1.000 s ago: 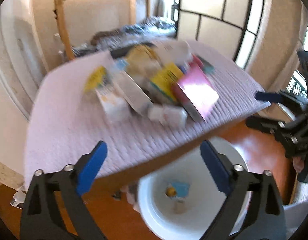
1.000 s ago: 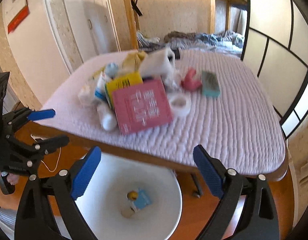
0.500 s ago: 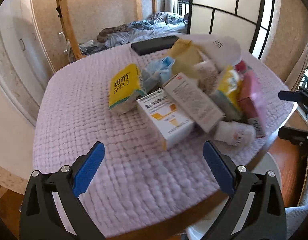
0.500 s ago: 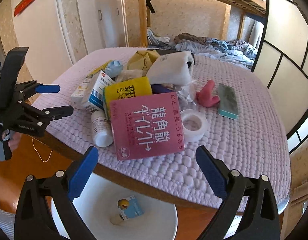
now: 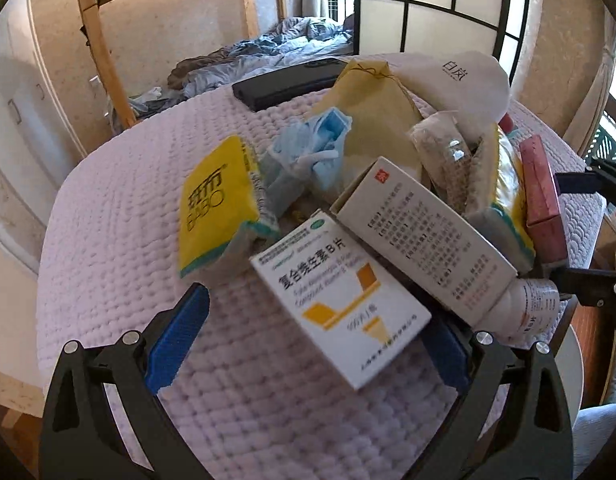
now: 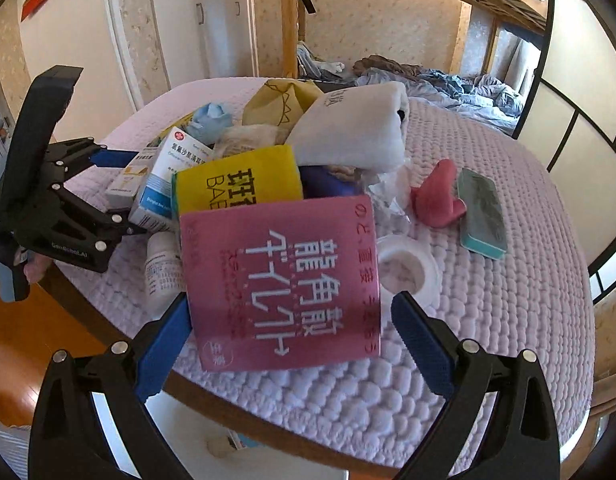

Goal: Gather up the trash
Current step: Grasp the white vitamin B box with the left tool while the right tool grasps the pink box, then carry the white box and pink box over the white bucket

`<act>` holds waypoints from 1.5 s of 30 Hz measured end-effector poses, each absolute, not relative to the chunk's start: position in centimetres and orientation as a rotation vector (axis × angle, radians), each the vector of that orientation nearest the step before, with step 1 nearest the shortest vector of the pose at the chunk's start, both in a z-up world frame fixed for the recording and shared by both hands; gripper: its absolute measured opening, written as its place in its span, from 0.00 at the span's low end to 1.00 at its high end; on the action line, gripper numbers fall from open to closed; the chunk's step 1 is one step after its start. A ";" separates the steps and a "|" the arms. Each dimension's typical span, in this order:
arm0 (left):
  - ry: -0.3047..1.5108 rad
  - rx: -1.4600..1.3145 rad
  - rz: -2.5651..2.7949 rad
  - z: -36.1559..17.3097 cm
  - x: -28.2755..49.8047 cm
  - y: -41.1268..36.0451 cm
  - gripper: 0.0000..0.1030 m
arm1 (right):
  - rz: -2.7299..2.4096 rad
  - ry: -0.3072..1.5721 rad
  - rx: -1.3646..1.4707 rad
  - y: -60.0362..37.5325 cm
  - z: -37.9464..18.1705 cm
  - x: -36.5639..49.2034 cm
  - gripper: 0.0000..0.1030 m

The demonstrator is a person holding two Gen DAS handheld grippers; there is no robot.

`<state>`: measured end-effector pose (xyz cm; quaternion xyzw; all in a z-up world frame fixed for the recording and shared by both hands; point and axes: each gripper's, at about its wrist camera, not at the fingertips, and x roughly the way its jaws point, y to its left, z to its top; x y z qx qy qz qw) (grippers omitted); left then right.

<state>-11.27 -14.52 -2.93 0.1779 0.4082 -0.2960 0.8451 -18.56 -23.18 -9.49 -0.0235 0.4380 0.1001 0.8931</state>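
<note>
Your left gripper [image 5: 308, 340], jaws wide and empty, framed the white vitamin box [image 5: 340, 304] lying diagonally on the quilted table [image 5: 107, 220]; your right gripper [image 6: 291, 344], equally wide, straddled the pink box [image 6: 279, 284].

Left gripper [image 5: 314, 336] spread wide before a heap of trash on a quilted lilac table cover [image 5: 107, 216].

A white medicine box with orange marks [image 5: 340, 304] is framed between the blue pads [image 5: 175, 340], its near corner lying between them. A longer white box [image 5: 424, 240] is leaned across its far end, with a white bottle [image 5: 524, 312] just beside. A yellow tissue pack [image 5: 215, 212], a crumpled blue mask [image 5: 312, 152], a pink box [image 5: 542, 196] and a black slab [image 5: 291, 82] are seen behind. The right gripper [image 5: 588, 232] is visible at the right edge.
</note>
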 end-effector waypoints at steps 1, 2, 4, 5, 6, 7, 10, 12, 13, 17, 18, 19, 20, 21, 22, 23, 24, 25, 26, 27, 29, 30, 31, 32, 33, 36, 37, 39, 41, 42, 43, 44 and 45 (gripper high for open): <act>0.858 0.380 -0.627 -3.0 -11.3 -14.6 0.97 | 0.209 0.907 -0.051 -23.1 -9.5 -18.4 0.93; 0.855 0.380 -0.634 -3.0 -11.3 -14.7 0.97 | 0.210 0.906 -0.052 -23.2 -9.5 -18.1 0.93; 0.851 0.371 -0.652 -3.0 -11.3 -14.7 0.90 | 0.216 0.904 -0.050 -23.4 -9.5 -17.9 0.86; 0.850 0.368 -0.664 -2.9 -11.1 -14.9 0.87 | 0.217 0.906 -0.048 -23.4 -9.6 -17.8 0.85; 0.849 0.368 -0.669 -2.9 -11.1 -14.9 0.82 | 0.215 0.906 -0.046 -23.5 -9.5 -17.8 0.85; 0.849 0.367 -0.674 -2.9 -11.2 -14.9 0.77 | 0.213 0.905 -0.045 -23.5 -9.5 -17.7 0.85; 0.847 0.368 -0.681 -2.6 -11.4 -15.1 0.68 | 0.210 0.905 -0.036 -23.7 -9.4 -17.9 0.85; 0.846 0.369 -0.676 -2.5 -11.5 -15.1 0.67 | 0.213 0.904 -0.022 -24.0 -9.3 -18.0 0.85; 0.846 0.367 -0.674 -2.5 -11.6 -15.1 0.67 | 0.213 0.902 -0.016 -24.1 -9.3 -18.2 0.85; 0.840 0.347 -0.654 -2.0 -12.2 -14.6 0.66 | 0.214 0.896 0.006 -24.7 -8.8 -18.8 0.85; 0.839 0.341 -0.649 -1.8 -12.3 -14.5 0.66 | 0.215 0.895 0.010 -24.7 -8.7 -18.9 0.85; 0.838 0.336 -0.641 -1.7 -12.4 -14.3 0.66 | 0.216 0.895 0.015 -24.8 -8.6 -19.0 0.85; 0.837 0.328 -0.632 -1.5 -12.6 -14.0 0.66 | 0.216 0.894 0.020 -24.9 -8.5 -19.1 0.85; 0.839 0.318 -0.624 -1.3 -12.6 -13.8 0.66 | 0.215 0.894 0.024 -24.9 -8.4 -19.2 0.85; 0.842 0.306 -0.613 -1.1 -12.8 -13.5 0.66 | 0.214 0.895 0.027 -24.9 -8.3 -19.4 0.85; 0.844 0.299 -0.605 -1.0 -12.8 -13.4 0.66 | 0.214 0.896 0.032 -25.1 -8.2 -19.4 0.85; 0.848 0.293 -0.597 -0.9 -12.9 -13.2 0.66 | 0.212 0.898 0.041 -25.2 -8.2 -19.5 0.85; 0.854 0.286 -0.590 -0.8 -13.0 -13.1 0.66 | 0.211 0.901 0.048 -25.3 -8.1 -19.5 0.85; 0.861 0.275 -0.578 -0.8 -13.1 -12.9 0.66 | 0.211 0.904 0.059 -25.5 -8.0 -19.5 0.85; 0.866 0.269 -0.574 -0.7 -13.2 -12.8 0.66 | 0.210 0.905 0.071 -25.7 -7.8 -19.4 0.85; 0.881 0.255 -0.556 -0.7 -13.4 -12.6 0.66 | 0.205 0.908 0.084 -25.9 -7.6 -19.2 0.85; 0.887 0.250 -0.548 -0.8 -13.4 -12.5 0.66 | 0.201 0.909 0.088 -26.0 -7.6 -19.2 0.85; 0.894 0.244 -0.536 -0.8 -13.6 -12.4 0.66 | 0.198 0.909 0.091 -26.1 -7.5 -19.1 0.85; 0.900 0.240 -0.530 -0.8 -13.7 -12.4 0.66 | 0.195 0.909 0.094 -26.2 -7.3 -19.0 0.85; 0.906 0.234 -0.523 -0.8 -13.8 -12.3 0.66 | 0.192 0.909 0.099 -26.3 -7.2 -19.1 0.85; 0.919 0.222 -0.505 -0.7 -14.2 -12.0 0.66 | 0.185 0.906 0.114 -26.7 -6.9 -19.5 0.85; 0.922 0.217 -0.499 -0.7 -14.4 -11.8 0.66 | 0.185 0.905 0.119 -26.7 -6.8 -19.6 0.85; 0.929 0.205 -0.488 -0.5 -14.8 -11.5 0.66 | 0.181 0.903 0.135 -26.9 -6.8 -19.9 0.85; 0.937 0.192 -0.476 -0.5 -15.2 -11.0 0.66 | 0.180 0.902 0.153 -27.1 -6.7 -20.2 0.85; 0.940 0.187 -0.472 -0.5 -15.4 -10.9 0.66 | 0.180 0.902 0.159 -27.2 -6.6 -20.3 0.85; 0.944 0.184 -0.468 -0.5 -15.6 -10.7 0.66 | 0.179 0.901 0.163 -27.2 -6.6 -20.4 0.85; 0.948 0.183 -0.462 -0.6 -15.8 -10.5 0.66 | 0.178 0.902 0.165 -27.3 -6.6 -20.6 0.85; 0.951 0.181 -0.457 -0.6 -16.1 -10.3 0.66 | 0.177 0.903 0.166 -27.2 -6.6 -20.5 0.85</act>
